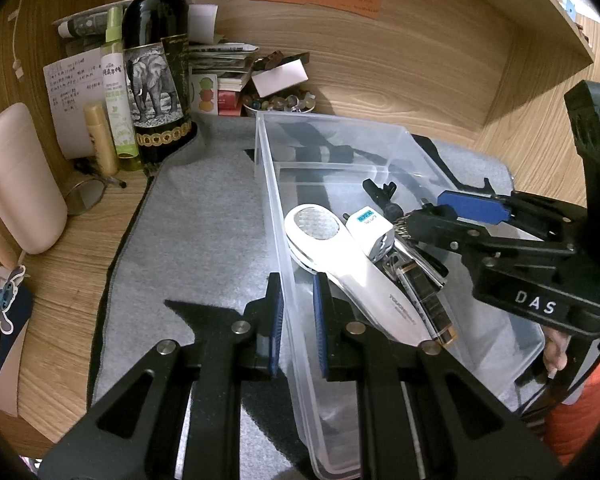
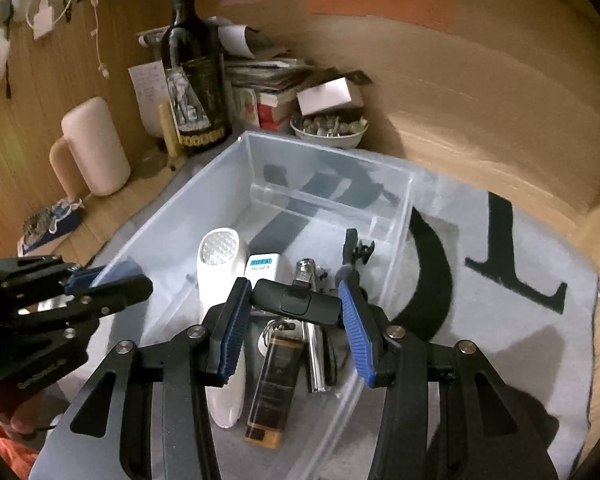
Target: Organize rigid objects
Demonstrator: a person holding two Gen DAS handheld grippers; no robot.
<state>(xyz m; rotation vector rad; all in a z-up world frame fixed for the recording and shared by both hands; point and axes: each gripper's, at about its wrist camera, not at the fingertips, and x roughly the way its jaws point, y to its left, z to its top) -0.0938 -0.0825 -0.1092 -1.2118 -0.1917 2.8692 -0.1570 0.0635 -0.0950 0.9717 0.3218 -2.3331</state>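
Observation:
A clear plastic bin (image 1: 278, 216) (image 2: 236, 168) stands on a grey mat. In it lie a white handheld device (image 1: 340, 256) (image 2: 220, 264), a white adapter (image 1: 370, 232) (image 2: 262, 266), a brown lighter (image 2: 274, 376), a metal tool (image 2: 314, 344) and a black clip (image 2: 354, 250). My left gripper (image 1: 296, 320) (image 2: 104, 280) straddles the bin's left wall, its pads close on each side of it. My right gripper (image 2: 294, 316) (image 1: 428, 216) holds a black oblong fob (image 2: 296, 302) between its pads, above the bin's contents.
A dark wine bottle (image 1: 156, 64), a green spray bottle (image 1: 116, 92), a pink jug (image 1: 16, 184), stacked books (image 1: 220, 64) and a bowl of beads (image 2: 328, 128) crowd the back left of the wooden desk. A wooden wall (image 1: 420, 60) rises behind.

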